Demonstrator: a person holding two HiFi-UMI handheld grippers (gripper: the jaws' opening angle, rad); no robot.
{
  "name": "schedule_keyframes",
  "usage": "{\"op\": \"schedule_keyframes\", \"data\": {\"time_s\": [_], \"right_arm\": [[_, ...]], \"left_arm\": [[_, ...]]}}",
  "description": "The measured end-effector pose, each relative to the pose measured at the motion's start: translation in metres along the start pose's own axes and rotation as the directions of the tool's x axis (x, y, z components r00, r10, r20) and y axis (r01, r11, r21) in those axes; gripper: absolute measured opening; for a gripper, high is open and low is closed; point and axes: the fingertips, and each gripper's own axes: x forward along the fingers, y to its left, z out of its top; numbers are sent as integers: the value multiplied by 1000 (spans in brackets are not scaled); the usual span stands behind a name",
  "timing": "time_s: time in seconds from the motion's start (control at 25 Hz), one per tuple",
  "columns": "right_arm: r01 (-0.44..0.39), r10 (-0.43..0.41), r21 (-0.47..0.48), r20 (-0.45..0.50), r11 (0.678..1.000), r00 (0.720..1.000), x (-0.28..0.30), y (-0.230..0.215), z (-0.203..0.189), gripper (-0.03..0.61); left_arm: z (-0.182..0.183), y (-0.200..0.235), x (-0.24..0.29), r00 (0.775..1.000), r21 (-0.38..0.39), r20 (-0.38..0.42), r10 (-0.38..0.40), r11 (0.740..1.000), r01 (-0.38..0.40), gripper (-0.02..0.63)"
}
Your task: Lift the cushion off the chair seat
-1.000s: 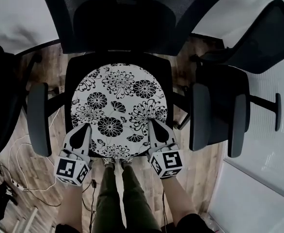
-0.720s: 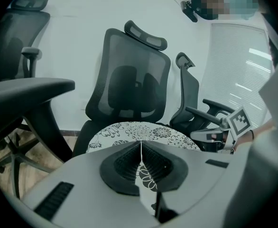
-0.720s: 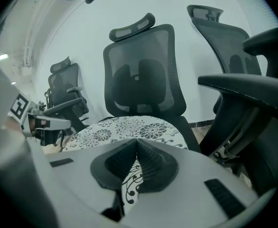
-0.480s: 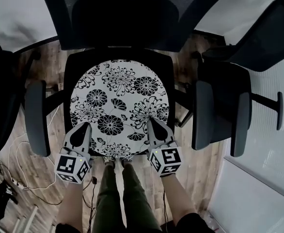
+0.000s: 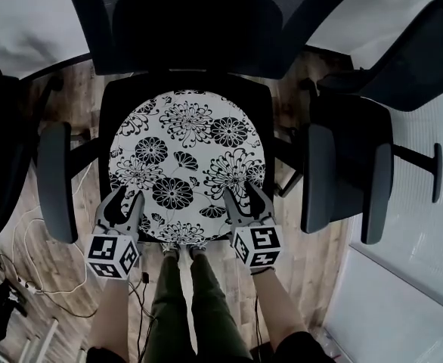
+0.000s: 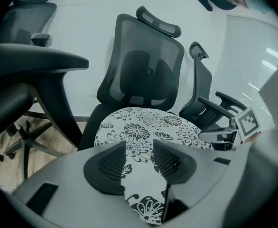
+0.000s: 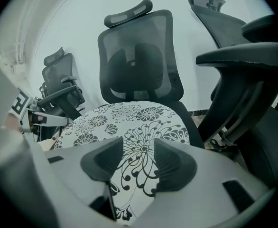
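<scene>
Since a second ago both pairs of jaws have just been opening: they were closed to a point at the near rim of the cushion (image 5: 184,157), and now they stand spread. Seen from my head, my left gripper (image 5: 127,201) and right gripper (image 5: 242,195) sit at the cushion's near edge, one toward each front corner. The round flowered cushion lies flat ahead of both on the black chair seat (image 5: 112,100). One armrest (image 5: 55,180) is outboard of my left tool and the other armrest (image 5: 317,176) outboard of my right.

Along my left gripper (image 6: 139,148), the two ribbed pads are apart with the cushion (image 6: 143,125) showing in the gap. Neither pad presses on it. The mesh backrest (image 6: 143,61) rises straight ahead, and the right tool's marker cube (image 6: 248,122) shows off to that side.

Along my right gripper (image 7: 139,148), the pads are parted a little wider. The cushion (image 7: 129,118) runs forward from between them, unpinched. The same backrest (image 7: 139,56) stands beyond it, with the left tool's marker cube (image 7: 19,103) far across.
</scene>
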Motion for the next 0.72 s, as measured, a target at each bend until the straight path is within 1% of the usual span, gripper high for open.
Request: {"op": "schedule_keyframes", "data": {"time_s": [0.2,0.28,0.48,0.72], "right_arm": [[65,-65,-1,-22,998,998,-4,-14,-8,251],[110,-110,-9,-28,994,994,-6,-22,-9,272],[186,-185,9,-36,983,982,-10,-44,-13,305],[228,-223,65,-77,972,972,-10,-64,-27,311]], "left_arm": [[-11,15,0,996,-15,-39,83,996,-84,310],[-15,21,0,992,-19,-59,111,993,-113,347],[-26,31,3,986,-42,-100,133,990,-138,379],[-31,40,10,985,-88,-109,133,986,-143,387]]}}
